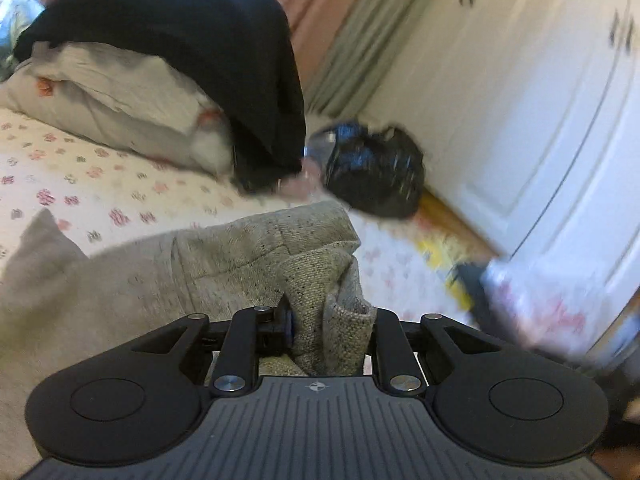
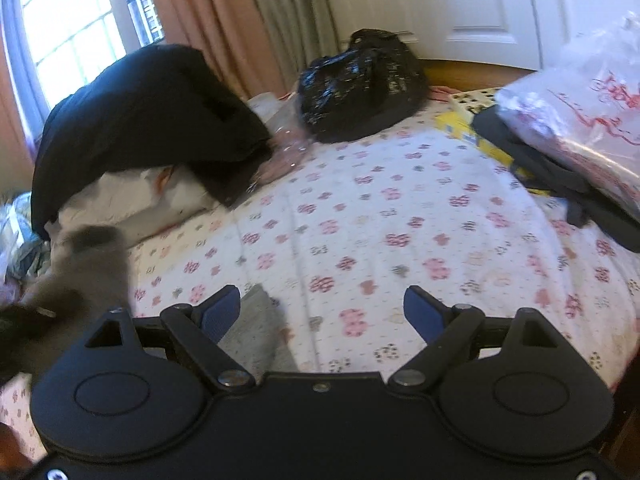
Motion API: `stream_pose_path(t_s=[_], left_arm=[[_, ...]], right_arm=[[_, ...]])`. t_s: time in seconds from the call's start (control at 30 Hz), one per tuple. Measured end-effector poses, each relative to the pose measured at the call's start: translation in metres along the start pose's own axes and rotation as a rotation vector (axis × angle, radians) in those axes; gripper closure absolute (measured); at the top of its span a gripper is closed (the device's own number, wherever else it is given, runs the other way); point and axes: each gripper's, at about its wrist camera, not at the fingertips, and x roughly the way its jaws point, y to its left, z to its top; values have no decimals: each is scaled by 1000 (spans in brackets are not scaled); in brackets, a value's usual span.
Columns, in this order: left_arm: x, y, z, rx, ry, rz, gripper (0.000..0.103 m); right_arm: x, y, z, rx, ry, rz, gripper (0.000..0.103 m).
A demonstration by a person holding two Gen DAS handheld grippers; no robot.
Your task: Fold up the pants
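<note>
The left tool (image 1: 330, 320) is nearly closed, its jaws pinching a bunched fold of the beige woven pants (image 1: 256, 256). From the grip the fabric trails away to the left, lying across the bed with the white quilted cover printed in pink and grey flowers (image 1: 80, 184). The right tool (image 2: 322, 312) stands wide open and holds nothing; its blue pads (image 2: 420, 312) hover over bare cover, with a grey strip of the pants (image 2: 256, 328) lying just beside the left pad. Further out, a black garment (image 2: 148, 120) is draped over a white folded quilt (image 2: 132, 204). A knotted black plastic bag (image 2: 360, 84) sits near the bed's far edge. At right, a clear plastic bag with red print (image 2: 580, 112) rests on dark cloth (image 2: 552, 176).
</note>
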Motion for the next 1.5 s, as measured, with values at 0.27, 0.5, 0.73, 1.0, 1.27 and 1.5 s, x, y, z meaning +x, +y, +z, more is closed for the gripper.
stream_pose_path(t_s=[0.27,0.5,0.73,1.0,1.27,1.5], left_arm=[[30,-16,-51,232,173,52,69],[-6,-29,-40,234,182,-18,58],[-51,18,-7,92,38,149,57],[-32,83,-16,94,234,386,58],[-39,87,-18,114,256,355,57],[-12,90,43,151,189,395,56]], right_arm=[[4,-23,0,43,22,-9,12],[11,-16,11,57,50,76,12],[29,36,18,-139,137,289,31],[72,97,-36,-450,321,298,91],[89,92,-63,-494,405,206,100],[70,104,-8,-450,249,270,81]])
